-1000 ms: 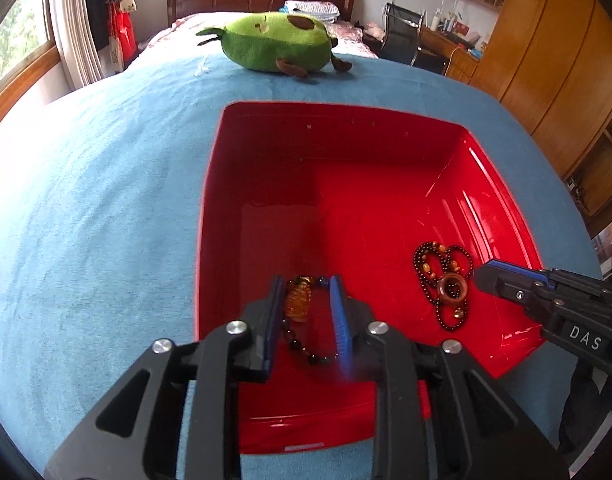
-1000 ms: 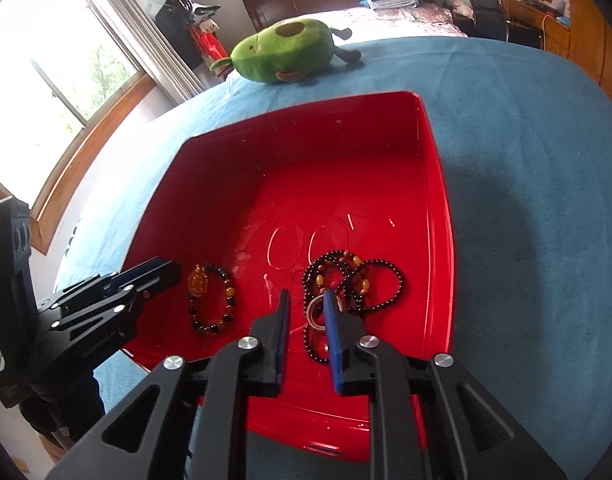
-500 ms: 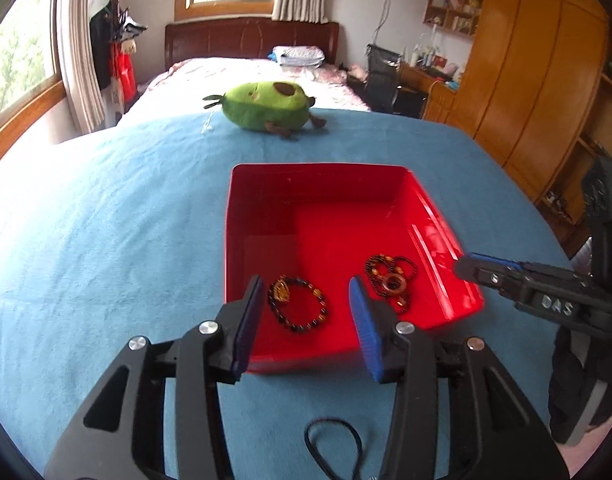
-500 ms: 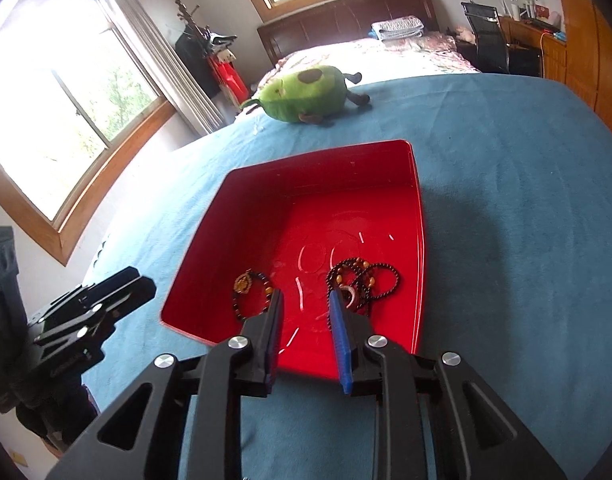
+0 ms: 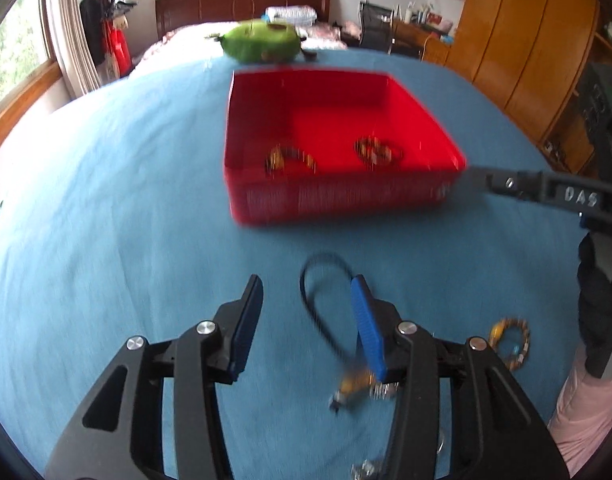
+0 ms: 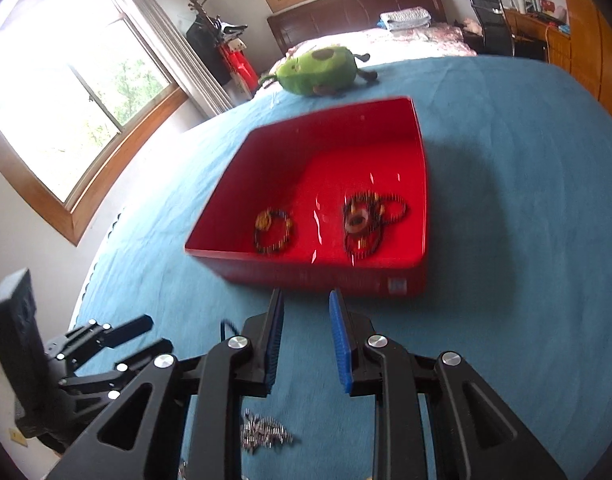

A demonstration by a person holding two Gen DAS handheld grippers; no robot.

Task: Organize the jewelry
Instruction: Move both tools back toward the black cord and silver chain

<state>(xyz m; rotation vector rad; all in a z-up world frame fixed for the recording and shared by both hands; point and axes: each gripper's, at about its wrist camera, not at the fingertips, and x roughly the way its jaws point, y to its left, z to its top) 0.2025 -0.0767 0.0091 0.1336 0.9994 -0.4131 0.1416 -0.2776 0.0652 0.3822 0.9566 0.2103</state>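
A red tray (image 5: 337, 200) (image 6: 306, 272) sits on the blue cloth. It holds a dark bead bracelet with an amber charm (image 5: 290, 158) (image 6: 274, 230) and a tangle of dark beads with a ring (image 5: 377, 150) (image 6: 363, 220). My left gripper (image 5: 306, 292) is open and empty over the cloth, in front of the tray. A black cord necklace (image 5: 321, 304) with a yellow pendant (image 5: 353, 386) lies between its fingers. A beaded bracelet (image 5: 511, 340) lies to its right. My right gripper (image 6: 304, 306) is open and empty near the tray's front wall. A silvery chain (image 6: 266, 434) lies below it.
A green avocado plush (image 5: 262, 42) (image 6: 317, 72) lies beyond the tray. Wooden wardrobes (image 5: 525, 40) stand at the right, a window (image 6: 66, 120) at the left. The right gripper also shows at the right of the left wrist view (image 5: 545, 192), the left gripper in the right wrist view (image 6: 106, 344).
Both grippers have pulled back out of the tray toward me. The left gripper let go of the amber-charm bracelet and opened wide. The right gripper opened. Loose jewelry on the cloth came into view.
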